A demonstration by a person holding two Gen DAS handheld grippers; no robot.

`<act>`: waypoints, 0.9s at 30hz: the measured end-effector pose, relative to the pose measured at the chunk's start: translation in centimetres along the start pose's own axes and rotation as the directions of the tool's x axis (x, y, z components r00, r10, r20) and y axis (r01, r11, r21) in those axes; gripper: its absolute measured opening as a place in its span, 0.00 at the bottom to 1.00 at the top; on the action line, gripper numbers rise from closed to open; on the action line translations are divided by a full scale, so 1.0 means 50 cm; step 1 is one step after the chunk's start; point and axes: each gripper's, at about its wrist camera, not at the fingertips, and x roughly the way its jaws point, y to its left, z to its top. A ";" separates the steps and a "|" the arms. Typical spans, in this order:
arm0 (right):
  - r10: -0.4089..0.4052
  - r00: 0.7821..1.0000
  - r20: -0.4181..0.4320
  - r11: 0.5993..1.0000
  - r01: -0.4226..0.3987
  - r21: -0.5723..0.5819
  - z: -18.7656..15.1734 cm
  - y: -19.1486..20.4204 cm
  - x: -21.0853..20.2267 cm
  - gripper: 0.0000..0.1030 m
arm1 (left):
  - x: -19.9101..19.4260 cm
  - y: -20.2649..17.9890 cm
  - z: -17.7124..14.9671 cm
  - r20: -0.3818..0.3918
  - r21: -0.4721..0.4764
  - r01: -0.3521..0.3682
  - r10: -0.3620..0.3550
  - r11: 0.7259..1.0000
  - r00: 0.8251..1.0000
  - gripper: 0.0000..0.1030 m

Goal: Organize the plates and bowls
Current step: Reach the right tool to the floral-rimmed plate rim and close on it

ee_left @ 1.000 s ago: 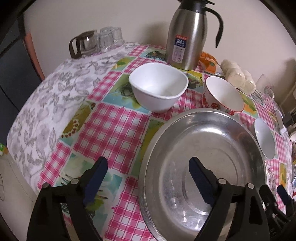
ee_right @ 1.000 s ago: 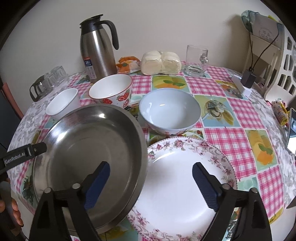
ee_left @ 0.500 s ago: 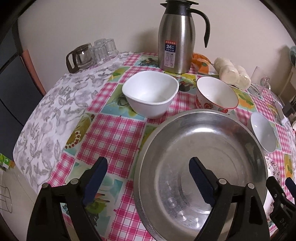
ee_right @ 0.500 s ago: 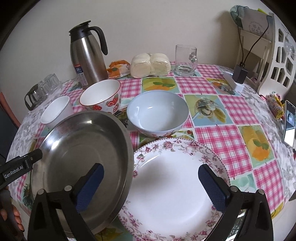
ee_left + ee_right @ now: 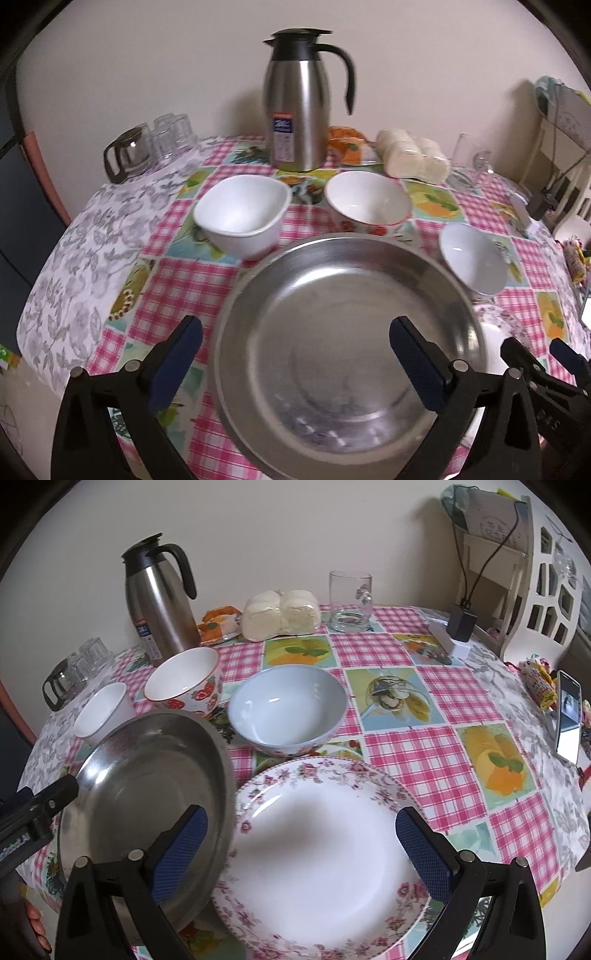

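From the left wrist, the left gripper [image 5: 295, 354] has just spread its jaws wide above the steel pan [image 5: 347, 350], holding nothing. From the right wrist, the right gripper [image 5: 301, 843], which also just widened, hangs empty over the floral plate [image 5: 317, 853]; only here a phone [image 5: 569, 716] shows.

Steel dish [image 5: 147, 786] left of plate [image 5: 317, 845]

floral plate [image 5: 317, 853] near edge cut off, phone [image 5: 569, 716] screen unreadable
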 end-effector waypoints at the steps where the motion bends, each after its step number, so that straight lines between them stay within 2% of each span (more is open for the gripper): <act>1: -0.009 1.000 -0.001 1.000 0.009 0.008 0.000 -0.009 0.000 1.00 | -0.001 -0.007 -0.001 0.001 0.007 0.004 -0.004 1.000 1.000 0.98; 4: -0.033 0.999 -0.007 0.999 0.033 0.039 0.001 -0.039 0.002 1.00 | -0.005 -0.031 -0.006 0.004 0.031 0.015 -0.015 0.999 1.000 0.98; 12: -0.096 0.995 -0.040 0.986 0.100 0.136 -0.002 -0.139 0.005 1.00 | -0.014 -0.090 -0.017 0.004 0.052 0.117 -0.117 0.992 0.993 0.98; 19: -0.108 0.990 -0.094 0.964 0.128 0.234 -0.020 -0.229 0.018 1.00 | -0.021 -0.161 -0.031 -0.007 0.091 0.230 -0.230 0.969 0.973 0.98; 25: -0.101 0.986 -0.130 0.956 0.132 0.263 -0.039 -0.273 0.029 1.00 | -0.017 -0.212 -0.040 -0.052 0.114 0.274 -0.270 0.955 0.962 0.98; 27: -0.092 0.986 -0.137 0.957 0.125 0.261 -0.044 -0.280 0.035 1.00 | -0.009 -0.229 -0.043 -0.062 0.126 0.245 -0.239 0.961 0.969 0.98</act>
